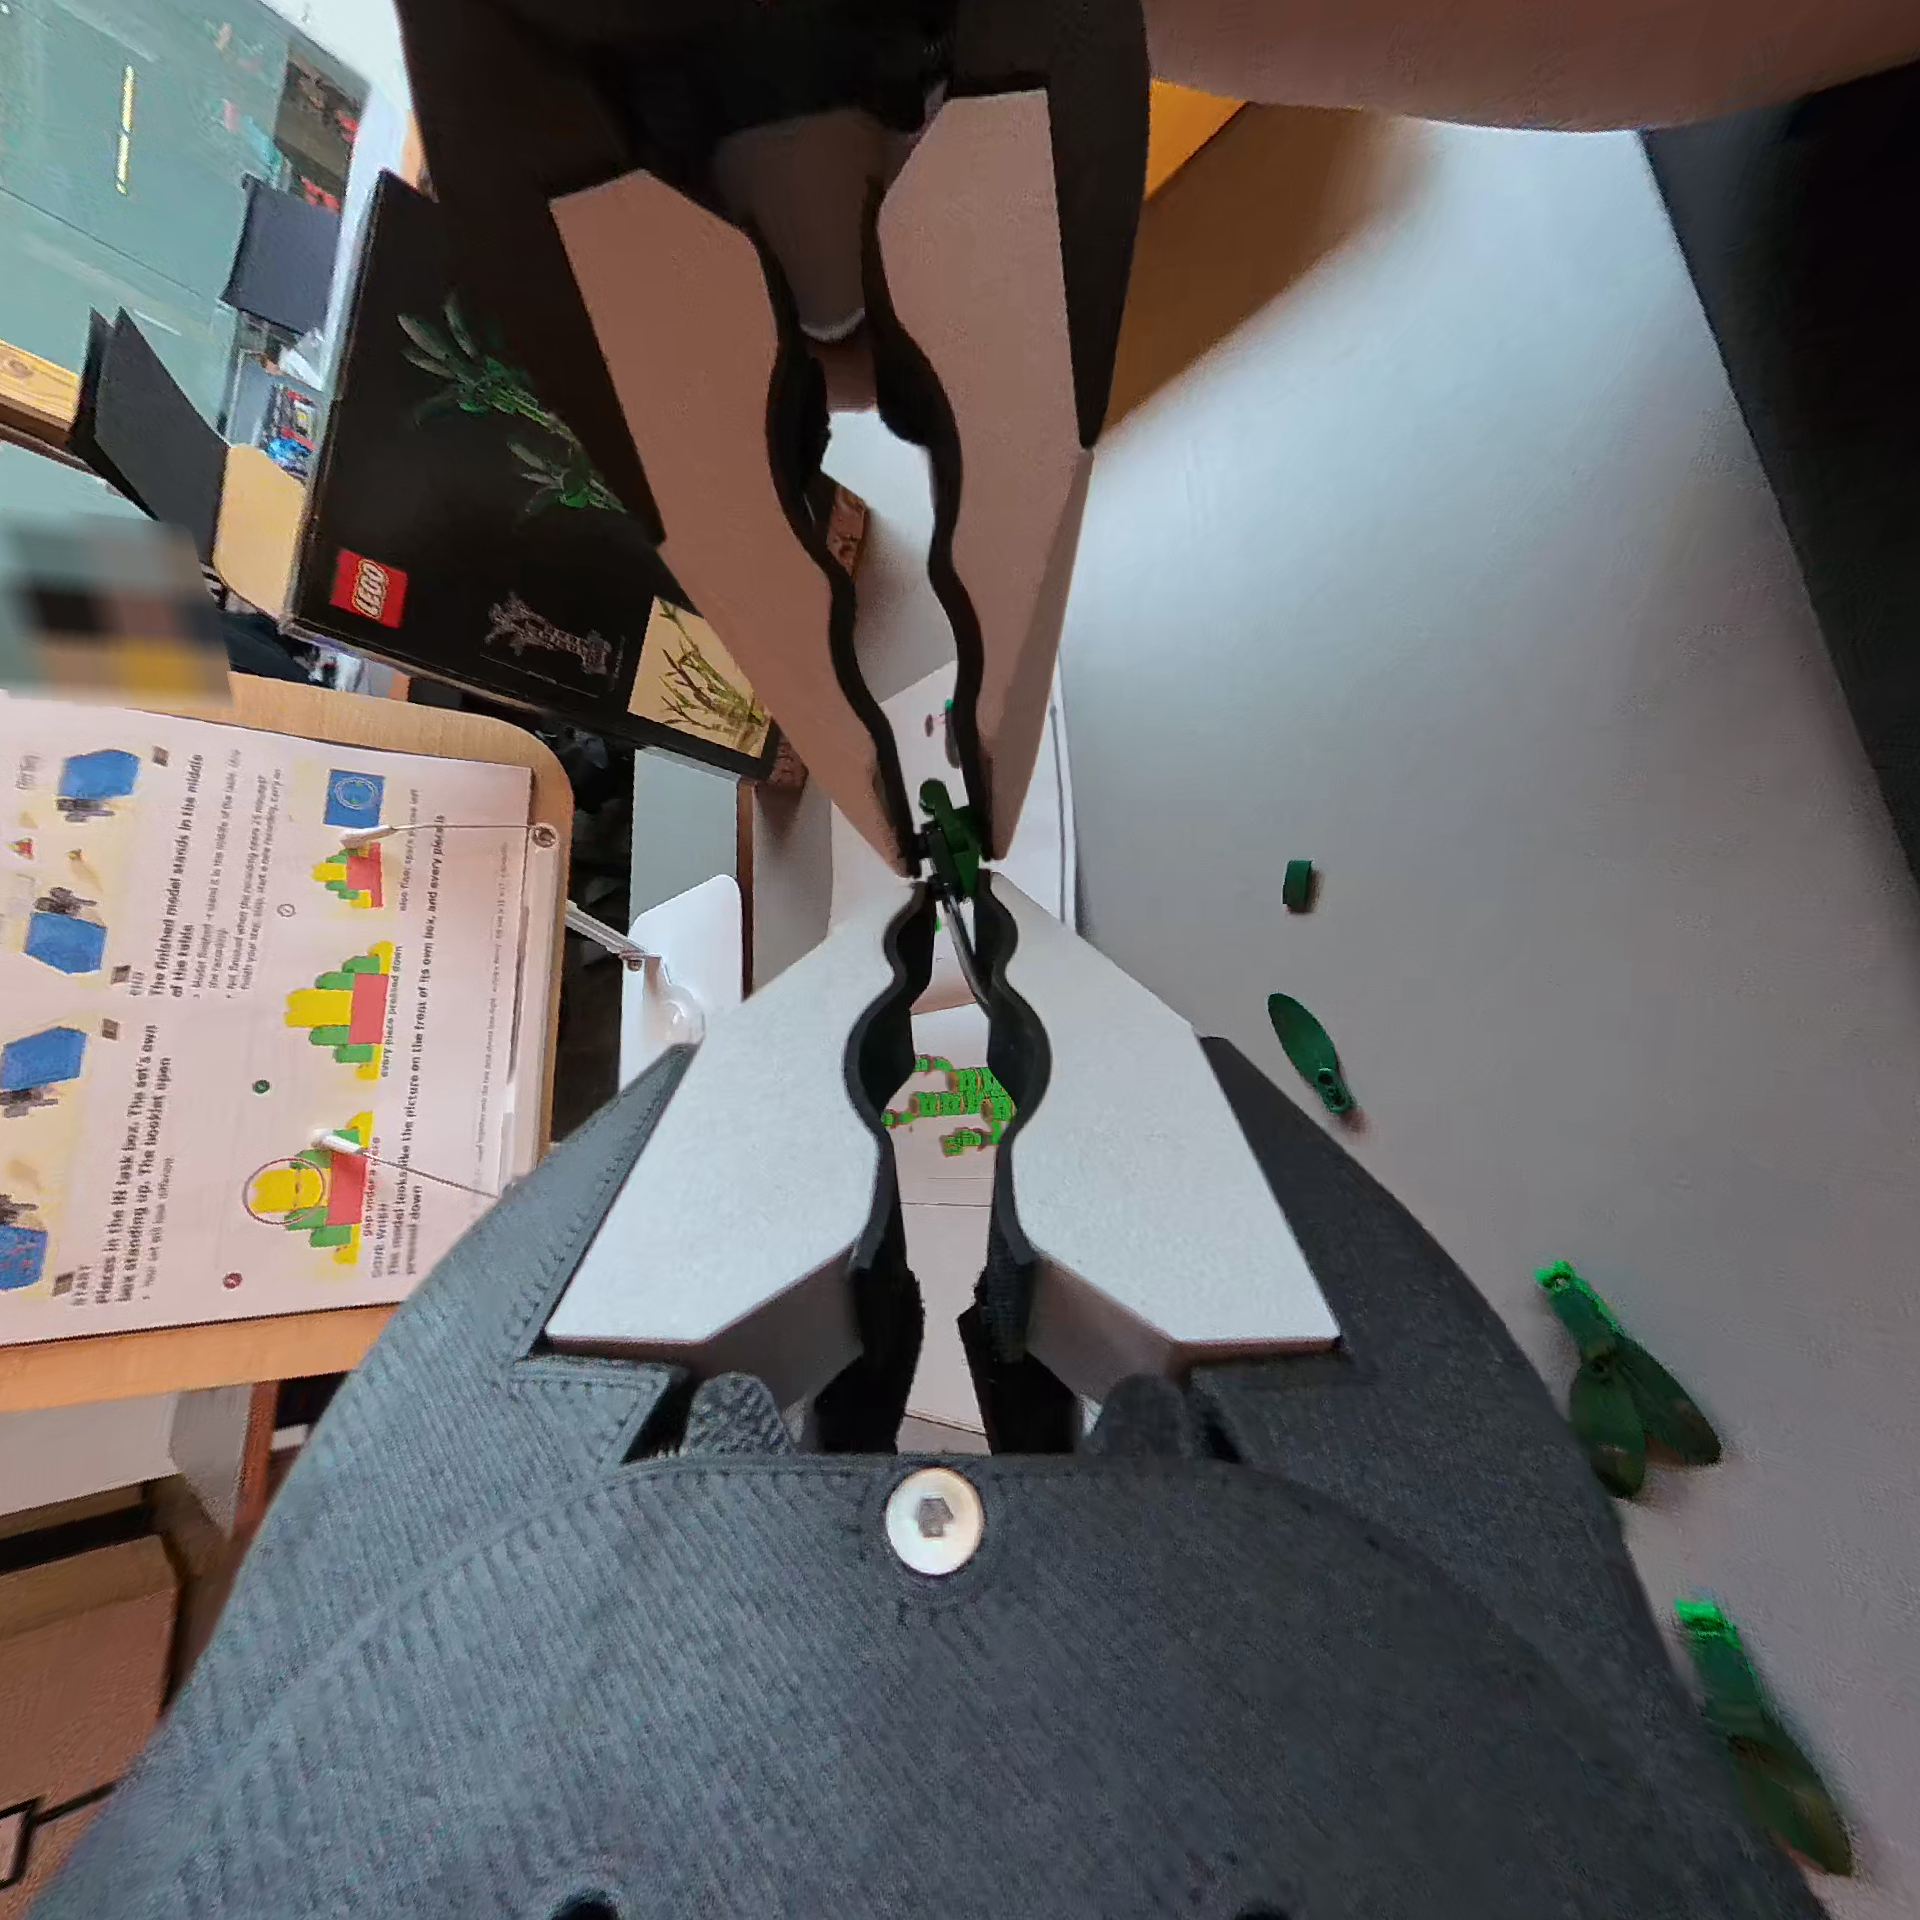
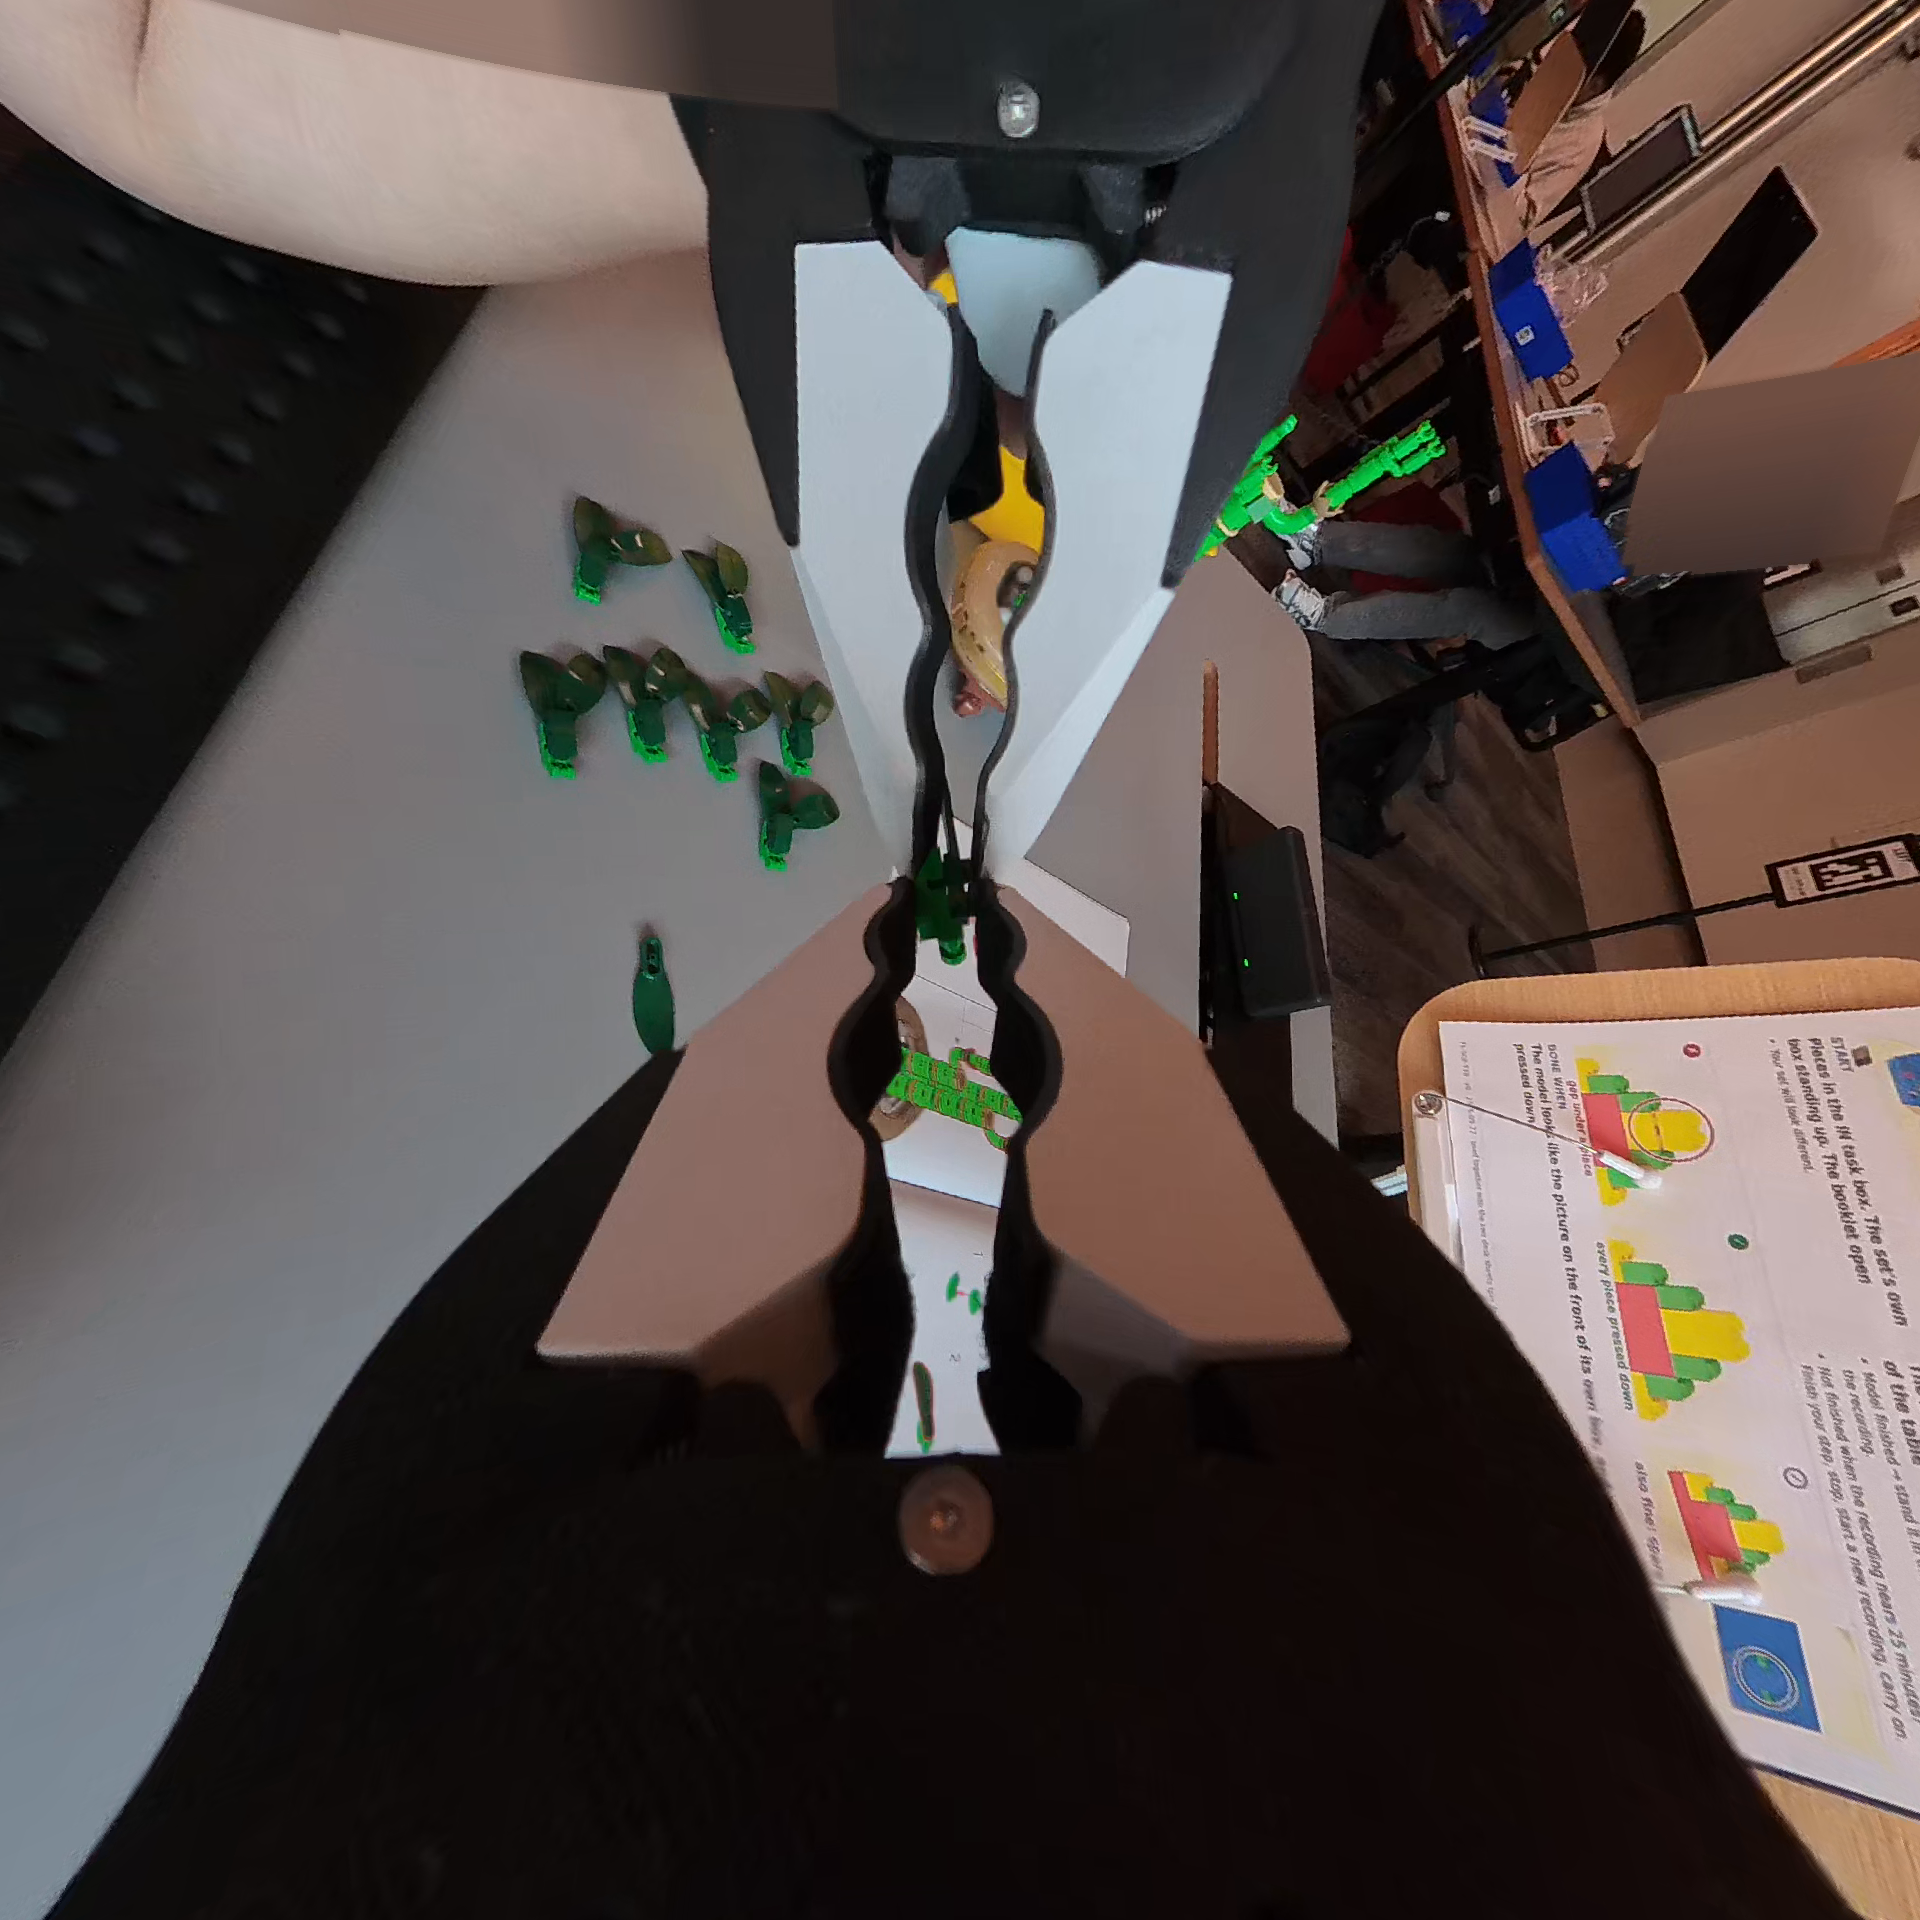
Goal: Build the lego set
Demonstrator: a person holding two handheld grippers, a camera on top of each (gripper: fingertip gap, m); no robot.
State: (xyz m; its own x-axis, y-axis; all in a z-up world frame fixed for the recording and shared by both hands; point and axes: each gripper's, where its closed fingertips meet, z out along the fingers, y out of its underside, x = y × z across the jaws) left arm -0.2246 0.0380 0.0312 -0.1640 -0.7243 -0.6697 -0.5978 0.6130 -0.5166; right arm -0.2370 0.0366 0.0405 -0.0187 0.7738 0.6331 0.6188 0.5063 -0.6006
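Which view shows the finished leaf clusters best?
Right wrist view: eight leaf clusters lie in plain sight on the white table, left of the tongs, fairly sharp. Left wrist view catches only two leaf clusters at its right edge, both motion-blurred, plus a single loose leaf.

Opposed close wrist views, shared fingertip meeting-point

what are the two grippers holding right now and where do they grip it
Both pinch one small green lego piece tip to tip: the left hand-held gripper on its near end, the right hand-held gripper on the opposite end. Finer detail cannot be told.
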